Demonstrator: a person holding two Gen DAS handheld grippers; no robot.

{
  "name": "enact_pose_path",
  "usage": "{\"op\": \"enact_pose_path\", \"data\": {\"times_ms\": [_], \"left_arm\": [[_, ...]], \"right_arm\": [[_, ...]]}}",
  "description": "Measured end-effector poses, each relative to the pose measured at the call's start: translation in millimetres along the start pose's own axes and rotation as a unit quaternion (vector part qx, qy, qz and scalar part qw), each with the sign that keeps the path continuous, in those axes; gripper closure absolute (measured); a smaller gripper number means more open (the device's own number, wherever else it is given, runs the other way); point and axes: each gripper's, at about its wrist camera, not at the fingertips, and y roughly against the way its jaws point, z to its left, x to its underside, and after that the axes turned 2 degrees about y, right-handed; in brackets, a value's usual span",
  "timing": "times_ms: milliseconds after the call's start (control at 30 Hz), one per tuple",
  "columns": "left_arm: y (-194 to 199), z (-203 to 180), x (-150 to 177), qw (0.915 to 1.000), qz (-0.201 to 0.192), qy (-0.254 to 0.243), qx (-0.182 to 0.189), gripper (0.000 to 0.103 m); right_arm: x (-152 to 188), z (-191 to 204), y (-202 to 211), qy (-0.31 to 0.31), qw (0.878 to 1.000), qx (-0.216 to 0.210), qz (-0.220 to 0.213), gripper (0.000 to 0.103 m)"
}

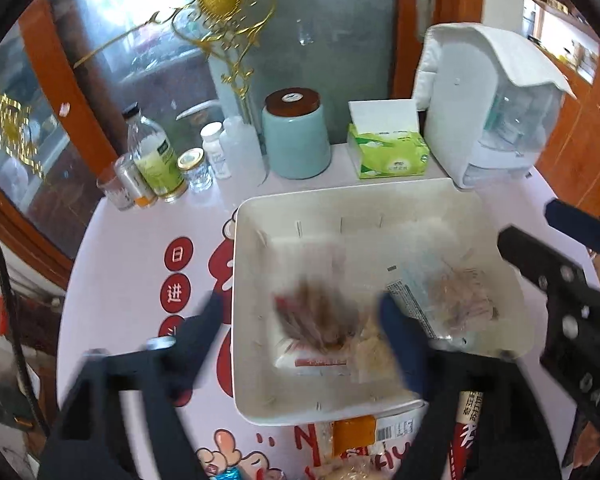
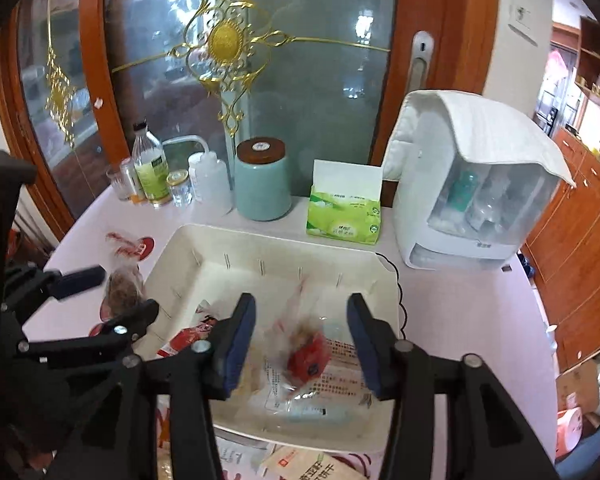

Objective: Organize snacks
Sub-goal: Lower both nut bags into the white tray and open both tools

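Pink printed tabletop [image 1: 140, 248] against a glass door; cream tray [image 2: 188, 240] at centre. Left gripper [image 1: 300, 320] spread wide above it, nothing pinched. Right gripper [image 2: 302, 338] parted, pads clear. Blurred snack packets [image 2: 306, 356] inside the tray; more packets [image 1: 356, 432] on the near edge of the table

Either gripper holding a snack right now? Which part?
Nothing held. Left gripper and right gripper both stand open above the white tray; blurred snack packets sit below, ungripped.

a teal jar [image 2: 263, 179] stands beside a green tissue pack [image 2: 344, 218].
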Motion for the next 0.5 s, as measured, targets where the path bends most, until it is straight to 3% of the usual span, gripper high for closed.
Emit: {"op": "enact_pose_path", "data": {"times_ms": [67, 167, 500], "left_arm": [[0, 6, 2, 0.9999, -0.005, 0.013, 0.008, 0.013], [2, 13, 7, 0.9999, -0.003, 0.013, 0.002, 0.012], [34, 33, 24, 0.9993, -0.026, 0.0, -0.026, 0.012]], "right_arm": [[3, 2, -1, 0.01, 1.0, 0.002, -0.002, 0.04], [8, 2, 1, 0.017, 1.0, 0.002, -0.007, 0.034], [33, 8, 19, 0.02, 1.0, -0.02, -0.001, 0.033]]}}
